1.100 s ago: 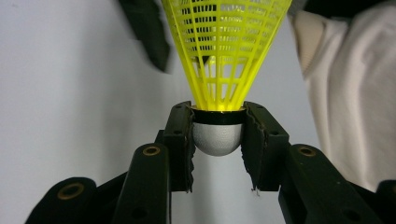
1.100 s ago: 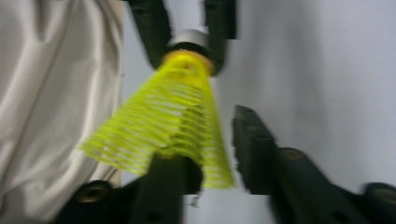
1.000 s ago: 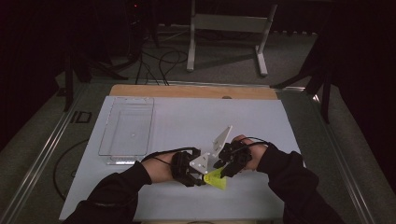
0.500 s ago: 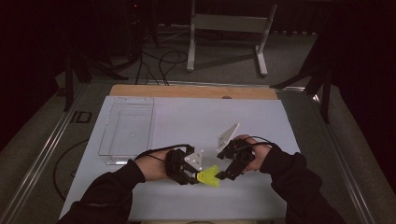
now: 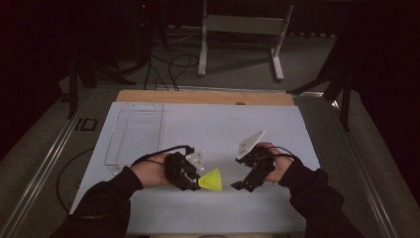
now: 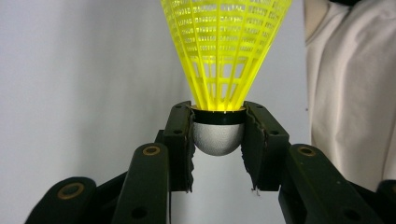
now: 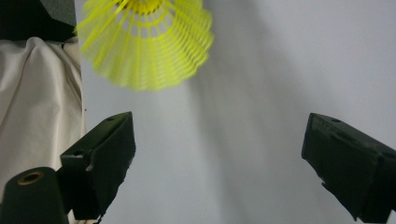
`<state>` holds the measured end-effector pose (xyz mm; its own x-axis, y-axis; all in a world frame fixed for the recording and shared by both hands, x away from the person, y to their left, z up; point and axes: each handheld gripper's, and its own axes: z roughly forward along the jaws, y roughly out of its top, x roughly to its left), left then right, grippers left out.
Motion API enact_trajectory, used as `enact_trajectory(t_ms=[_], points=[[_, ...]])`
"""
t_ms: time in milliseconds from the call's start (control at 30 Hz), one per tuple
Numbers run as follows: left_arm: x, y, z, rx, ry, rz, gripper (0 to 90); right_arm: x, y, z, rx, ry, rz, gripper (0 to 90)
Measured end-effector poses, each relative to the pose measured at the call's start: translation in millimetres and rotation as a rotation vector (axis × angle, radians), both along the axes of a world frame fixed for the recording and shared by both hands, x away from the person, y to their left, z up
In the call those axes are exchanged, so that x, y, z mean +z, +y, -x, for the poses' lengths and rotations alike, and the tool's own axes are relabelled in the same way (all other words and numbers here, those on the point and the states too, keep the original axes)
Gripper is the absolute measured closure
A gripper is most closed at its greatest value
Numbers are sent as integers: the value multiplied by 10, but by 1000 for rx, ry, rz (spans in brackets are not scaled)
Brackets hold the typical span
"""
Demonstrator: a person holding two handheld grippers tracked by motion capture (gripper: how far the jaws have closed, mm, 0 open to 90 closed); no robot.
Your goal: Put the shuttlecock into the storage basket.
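My left tool (image 6: 218, 140) clamps the rounded grey cork of the yellow plastic-mesh shuttlecock (image 6: 224, 56); my right tool (image 7: 219, 158), just opening, gapes wide with nothing between.

Shuttlecock (image 5: 212, 179) between left claw (image 5: 195, 178) and right claw (image 5: 240, 186), tray (image 5: 134, 134) behind left.

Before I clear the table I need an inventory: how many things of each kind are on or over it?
Yellow shuttlecock: 1
Clear plastic tray: 1
Handheld grippers: 2, left gripper and right gripper
Total: 4
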<state>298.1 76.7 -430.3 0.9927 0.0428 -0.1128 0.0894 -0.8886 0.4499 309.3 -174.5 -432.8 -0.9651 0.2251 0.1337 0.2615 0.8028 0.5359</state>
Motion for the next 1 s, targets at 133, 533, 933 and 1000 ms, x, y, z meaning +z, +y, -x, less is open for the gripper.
enact_trajectory(t_ms=[133,533,933,1000], points=[[38,65,-9,23,14,-5,659,-9,-44,41,-17,-19,-35,99],[171,343,-76,96,28,-29,658,-127,-204,170,-63,-56,-65,98],[315,658,-199,181,57,-32,659,-192,-329,273,-103,-106,-113,98],[325,708,-211,211,35,-52,659,-203,-367,282,-115,-123,-132,97]])
